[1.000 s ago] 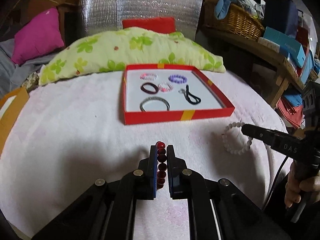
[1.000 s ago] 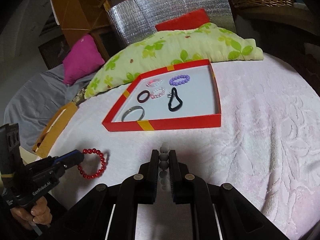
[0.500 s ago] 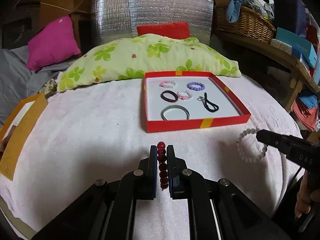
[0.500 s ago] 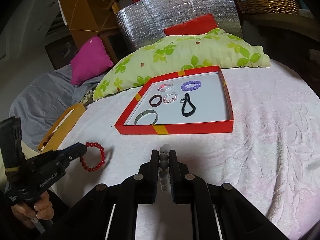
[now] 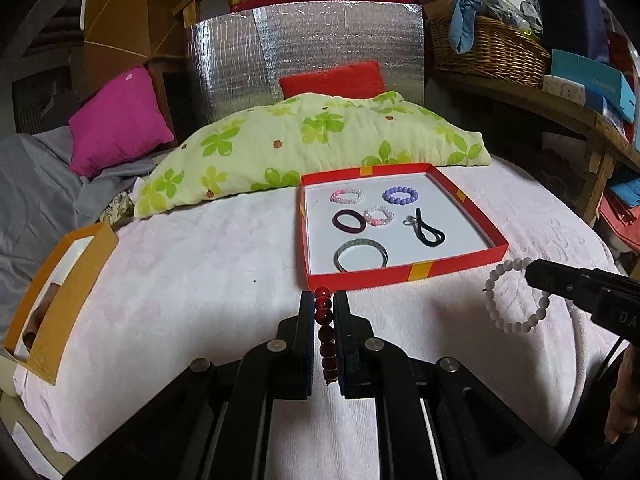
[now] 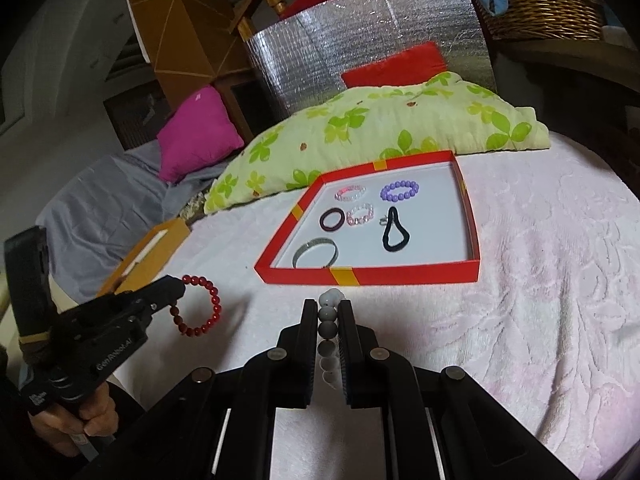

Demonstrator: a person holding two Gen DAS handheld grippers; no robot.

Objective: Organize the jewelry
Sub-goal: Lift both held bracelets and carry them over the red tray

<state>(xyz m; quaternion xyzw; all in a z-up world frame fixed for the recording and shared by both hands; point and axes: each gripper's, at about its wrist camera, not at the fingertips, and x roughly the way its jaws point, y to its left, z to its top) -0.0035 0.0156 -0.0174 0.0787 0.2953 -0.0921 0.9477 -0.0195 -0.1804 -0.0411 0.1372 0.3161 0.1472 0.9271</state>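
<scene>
A red tray (image 5: pixel 404 274) (image 6: pixel 372 275) with a white floor lies on the pink blanket. In it lie several bracelets and hair ties, among them a purple bead bracelet (image 5: pixel 400 195), a silver bangle (image 5: pixel 361 255) and a black hair tie (image 5: pixel 429 233). My left gripper (image 5: pixel 323 304) is shut on a red bead bracelet (image 5: pixel 325 334), held above the blanket just before the tray's near edge; the bracelet also shows in the right wrist view (image 6: pixel 198 306). My right gripper (image 6: pixel 329 312) is shut on a white bead bracelet (image 6: pixel 328 322) (image 5: pixel 514 296), held to the right of the left one.
A green-flowered pillow (image 5: pixel 320 144) lies behind the tray, with a magenta cushion (image 5: pixel 118 120) at the left. An orange cardboard box (image 5: pixel 56 296) stands at the blanket's left edge. A wicker basket (image 5: pixel 488 48) and boxes sit on a wooden shelf at the right.
Both grippers have lifted and drawn back a little with their bracelets; the tray now sits farther ahead and more of the room shows. Both stay shut.
</scene>
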